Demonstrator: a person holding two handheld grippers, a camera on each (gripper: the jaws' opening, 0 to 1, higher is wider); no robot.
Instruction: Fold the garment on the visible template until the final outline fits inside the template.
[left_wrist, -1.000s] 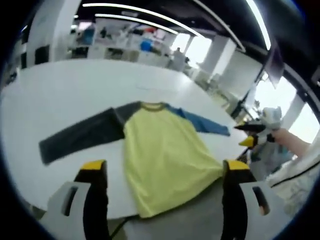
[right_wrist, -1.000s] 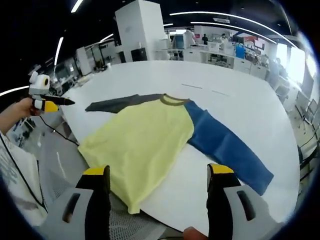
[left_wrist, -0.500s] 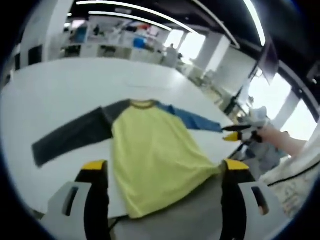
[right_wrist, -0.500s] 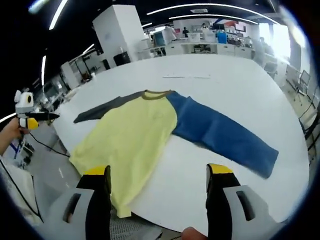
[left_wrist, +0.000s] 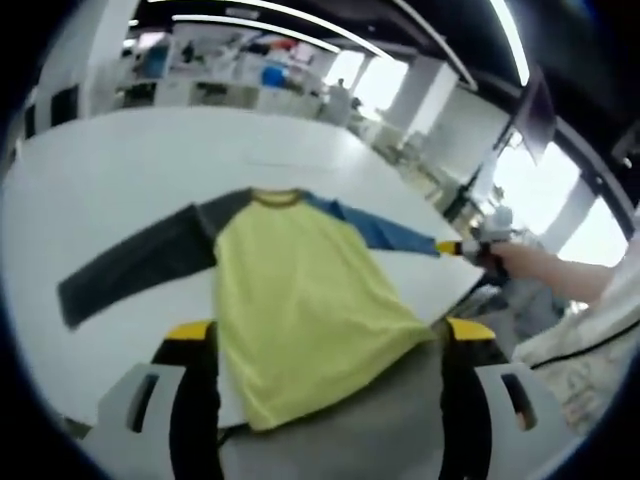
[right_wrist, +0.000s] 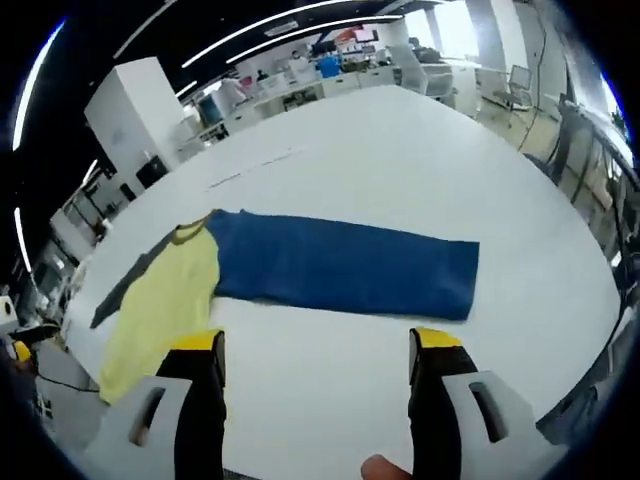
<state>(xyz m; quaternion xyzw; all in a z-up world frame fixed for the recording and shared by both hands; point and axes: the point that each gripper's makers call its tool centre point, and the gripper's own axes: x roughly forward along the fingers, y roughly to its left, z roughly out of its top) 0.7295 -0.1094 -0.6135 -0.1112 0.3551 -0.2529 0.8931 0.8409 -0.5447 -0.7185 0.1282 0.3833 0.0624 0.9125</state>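
yellow shirt (left_wrist: 300, 300) flat, sleeves spread

The right gripper (left_wrist: 452, 246) has moved in to the blue sleeve's (left_wrist: 385, 232) cuff.

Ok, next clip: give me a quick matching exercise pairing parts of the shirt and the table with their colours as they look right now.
Things:
1. shirt body
2. sleeve nearest the right gripper
3. other sleeve
4. table

Colours:
A. dark grey
B. white
C. yellow
D. blue

Pairs: 1-C, 2-D, 3-A, 4-B
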